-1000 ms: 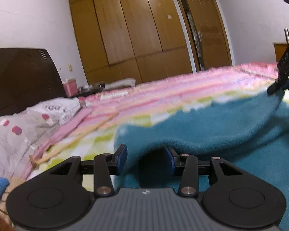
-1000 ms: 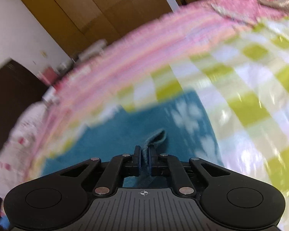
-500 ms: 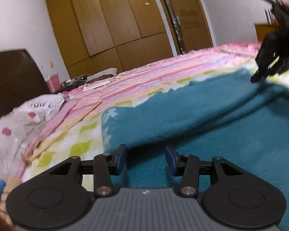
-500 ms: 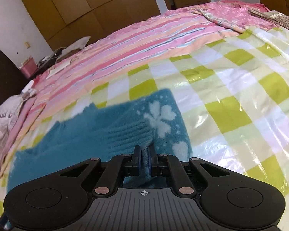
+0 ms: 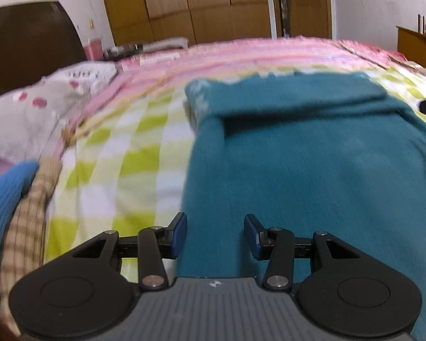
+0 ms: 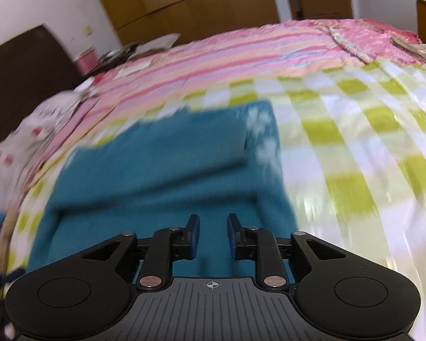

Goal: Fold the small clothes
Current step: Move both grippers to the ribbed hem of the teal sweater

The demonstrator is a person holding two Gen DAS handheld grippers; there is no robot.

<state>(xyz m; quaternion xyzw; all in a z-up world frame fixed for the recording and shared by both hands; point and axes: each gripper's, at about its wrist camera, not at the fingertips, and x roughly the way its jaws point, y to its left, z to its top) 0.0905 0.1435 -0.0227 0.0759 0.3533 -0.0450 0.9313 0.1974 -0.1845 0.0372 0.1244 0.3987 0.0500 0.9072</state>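
Two grippers hung over one teal garment [image 5: 312,170] that lay flat on the green-and-white checked sheet [image 5: 122,170] of a bed, its far edge already turned back on itself as a folded band [image 6: 167,147]. The left gripper [image 5: 215,234] stood with its jaws spread and nothing pressed between them, the garment's left edge running just under its left pad. The right gripper [image 6: 213,237] was opening its jaws, and no cloth sat between them; teal fabric lay directly beneath and ahead of it. From both views the garment stretched away from the tongs, its folded band lying crosswise, so the next fold would probably need the near hem lifted and carried forward. Neither hand looked clearly nearer; each covered its own side. A white flower print [image 6: 264,139] marked the garment's right edge. Beyond the sheet ran a pink striped bedcover [image 6: 241,54], with a spotted pillow [image 5: 42,108] and dark headboard [image 5: 28,42] to the left, wooden wardrobe doors [image 5: 198,2] behind, and white walls. A blue knit item [image 5: 2,204] and checked cloth [image 5: 28,221] sat at the left margin.
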